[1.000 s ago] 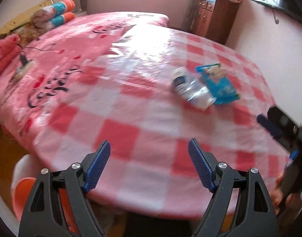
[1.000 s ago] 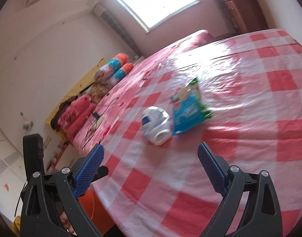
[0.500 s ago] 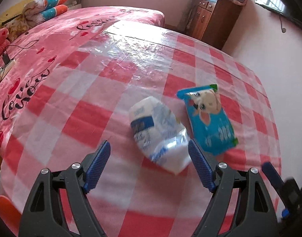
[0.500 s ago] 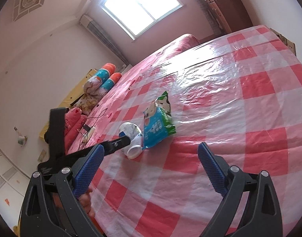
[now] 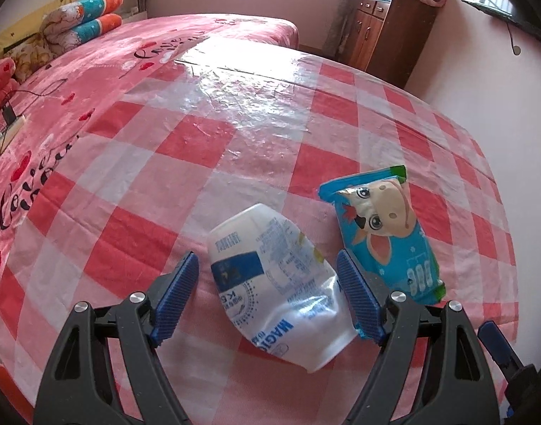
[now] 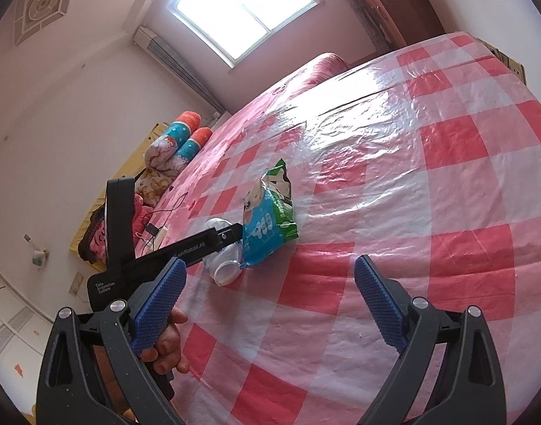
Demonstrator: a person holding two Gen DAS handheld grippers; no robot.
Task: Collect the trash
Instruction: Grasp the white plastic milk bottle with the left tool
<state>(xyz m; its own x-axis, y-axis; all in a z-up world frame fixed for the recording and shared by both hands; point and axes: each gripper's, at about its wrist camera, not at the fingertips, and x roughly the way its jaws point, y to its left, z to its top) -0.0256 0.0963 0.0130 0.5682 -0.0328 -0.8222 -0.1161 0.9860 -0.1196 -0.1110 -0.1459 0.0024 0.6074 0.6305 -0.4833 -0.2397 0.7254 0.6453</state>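
Observation:
A crushed white plastic cup (image 5: pixel 274 283) with a blue label lies on its side on the checked table cloth (image 5: pixel 235 134). My left gripper (image 5: pixel 268 299) is open and straddles it; the left pad stands clear of the cup and the right pad sits at its edge. A blue snack packet (image 5: pixel 387 237) with a cartoon animal lies just right of the cup. In the right wrist view the same cup (image 6: pixel 224 265) and packet (image 6: pixel 266 223) sit behind the left gripper's black finger (image 6: pixel 199 246). My right gripper (image 6: pixel 270 301) hovers open and empty over the cloth, short of both.
A bed with a pink blanket (image 5: pixel 93 71) adjoins the table on the left, with rolled bedding (image 5: pixel 89 17) and a cabled device (image 5: pixel 8 120) on it. A wooden cabinet (image 5: pixel 387 28) stands at the back right. A person's hand (image 6: pixel 167 340) holds the left gripper.
My left gripper has moved forward over the table until the white cup lies between its jaws. The right gripper has shifted only slightly, rolling a little.

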